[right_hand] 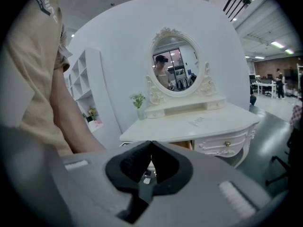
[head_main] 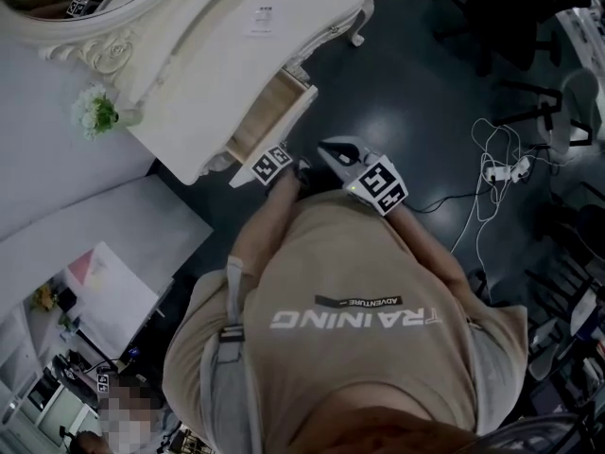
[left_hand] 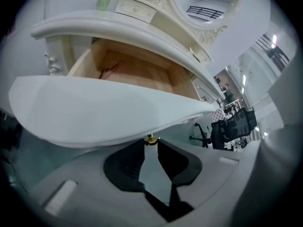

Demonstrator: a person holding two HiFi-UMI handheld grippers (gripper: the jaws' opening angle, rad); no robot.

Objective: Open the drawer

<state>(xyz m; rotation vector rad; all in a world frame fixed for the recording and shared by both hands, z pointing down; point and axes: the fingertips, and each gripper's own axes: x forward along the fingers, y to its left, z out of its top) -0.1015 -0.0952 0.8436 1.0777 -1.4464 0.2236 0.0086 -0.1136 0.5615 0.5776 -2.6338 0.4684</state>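
Standing over a white dressing table (head_main: pixel 217 55), the person in a beige T-shirt (head_main: pixel 350 348) holds both tools close in front of the body. The drawer (left_hand: pixel 94 112) is pulled well out from under the tabletop on the near side. Its pale wooden inside is in plain sight, with something pinkish lying towards the far left corner (too small to say what). The left gripper (left_hand: pixel 151 142) sits just below the drawer's curved white front, its tips pinched on the little gold knob (left_hand: pixel 151 138), which fills the gap between them. The right gripper (right_hand: pixel 151 145) hangs just to the right of it, apart from the furniture and pointing towards the table, its jaws clenched tip to tip with nothing in them. At the far side of the tabletop an oval mirror (right_hand: pixel 174 70) stands in an ornate frame, with a small vase of flowers (head_main: pixel 95 113) to its left and a slip of paper (head_main: pixel 263 19) lying flat on the bare top. White cables (head_main: pixel 496 168) trail over the dark floor off to the right.
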